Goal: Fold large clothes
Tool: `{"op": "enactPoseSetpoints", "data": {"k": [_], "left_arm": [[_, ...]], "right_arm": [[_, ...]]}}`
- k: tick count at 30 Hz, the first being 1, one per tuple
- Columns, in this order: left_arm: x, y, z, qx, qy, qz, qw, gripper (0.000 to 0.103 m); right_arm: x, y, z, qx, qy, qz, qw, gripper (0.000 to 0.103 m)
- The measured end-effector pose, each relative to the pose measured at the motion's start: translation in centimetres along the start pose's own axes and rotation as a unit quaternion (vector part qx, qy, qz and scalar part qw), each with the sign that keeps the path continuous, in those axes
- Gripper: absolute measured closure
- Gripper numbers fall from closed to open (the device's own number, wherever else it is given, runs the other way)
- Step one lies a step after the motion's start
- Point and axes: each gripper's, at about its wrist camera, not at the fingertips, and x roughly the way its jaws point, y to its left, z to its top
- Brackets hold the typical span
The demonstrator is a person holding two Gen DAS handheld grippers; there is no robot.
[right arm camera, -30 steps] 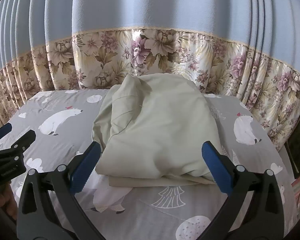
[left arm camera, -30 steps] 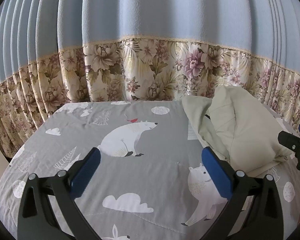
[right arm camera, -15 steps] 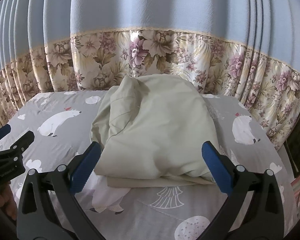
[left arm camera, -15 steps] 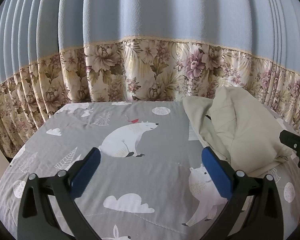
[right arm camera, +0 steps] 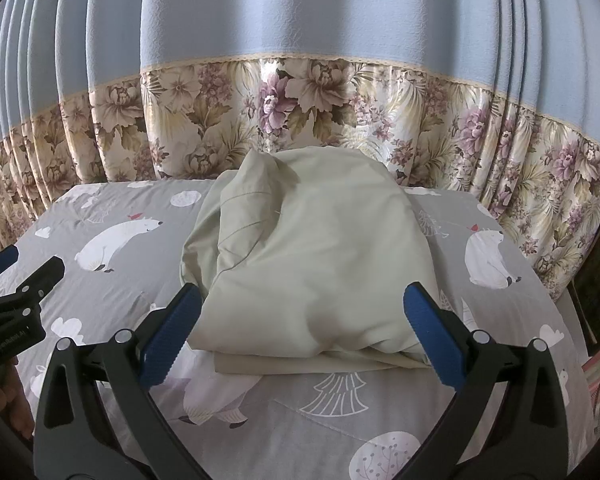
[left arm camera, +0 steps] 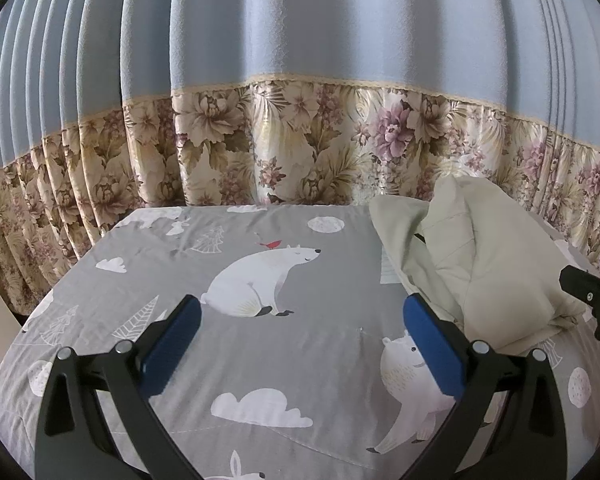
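Now I hold both tools wide apart and empty above the bed: the right gripper frames the near fold of the pale green garment between its blue pads without touching it, and the left gripper hangs over bare bedspread just left of the pile. I judge this a hover before a fresh grasp; the spread fingers leave room to drop onto an edge. The garment lies in a puffy, part-folded mound at the far middle of the bed as the right wrist view shows it, a flat layer sticking out beneath its near edge, a loose flap raised at its far left. Its near hem is the cleanest edge to take. To its left the polar-bear bedspread lies open and flat, ample room for spreading or turning the cloth. Behind, the floral curtain sits close against the mound, so I reckon any pull should come toward me.
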Motion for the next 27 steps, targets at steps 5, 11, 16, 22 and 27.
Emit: {"op": "enactPoseSetpoints", "data": {"k": [5, 11, 16, 22, 27], "left_arm": [[-0.02, 0.28, -0.09, -0.002, 0.000, 0.003, 1.0000, 0.001], [-0.01, 0.01, -0.08, 0.004, 0.001, 0.002, 1.0000, 0.001], [-0.04, 0.23, -0.08, 0.001, -0.001, 0.003, 1.0000, 0.001], [0.04, 0.26, -0.04, 0.002, 0.001, 0.003, 1.0000, 0.001], [0.00, 0.50, 0.02, 0.000, 0.000, 0.007, 1.0000, 0.001]], "right_arm": [[0.01, -0.06, -0.02, 0.000, -0.002, -0.002, 1.000, 0.003], [0.13, -0.24, -0.16, 0.002, -0.003, -0.004, 1.000, 0.003], [0.07, -0.22, -0.22, 0.000, -0.002, -0.005, 1.000, 0.003], [0.13, -0.22, -0.28, 0.000, -0.002, -0.006, 1.000, 0.003], [0.14, -0.23, -0.30, 0.000, -0.002, -0.004, 1.000, 0.003]]}}
